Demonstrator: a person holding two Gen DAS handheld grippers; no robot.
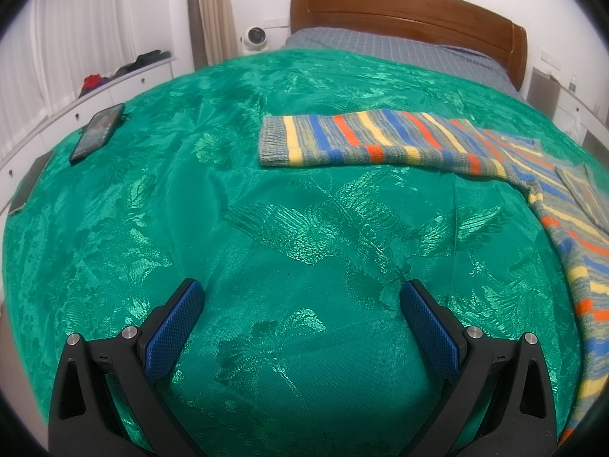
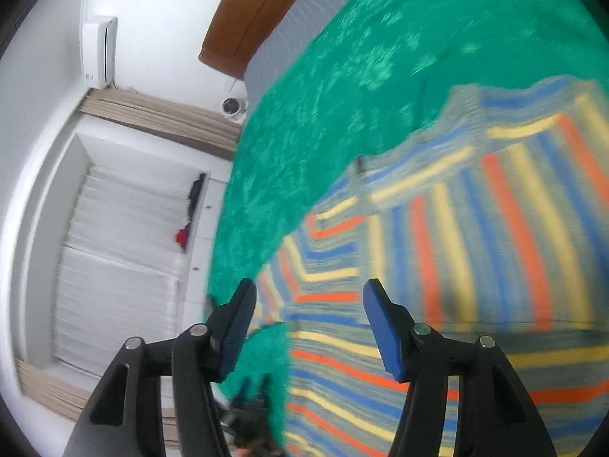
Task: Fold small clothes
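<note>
A small striped knit sweater [image 1: 380, 141], in blue, yellow, orange and grey, lies flat on the green bedspread [image 1: 266, 209]. One sleeve stretches left across the bed and the body runs off to the right. My left gripper [image 1: 300, 293] is open and empty, hovering over bare bedspread in front of the sleeve. In the blurred, rolled right wrist view my right gripper [image 2: 308, 293] is open and empty, just above the sweater [image 2: 456, 247] near where a sleeve meets the body.
A phone [image 1: 97, 131] lies on the bedspread at far left, with a dark flat object [image 1: 28, 186] at the edge near it. A wooden headboard [image 1: 411, 11] and grey checked sheet [image 1: 380, 45] are at the back. White drawers [image 1: 114, 87] stand left.
</note>
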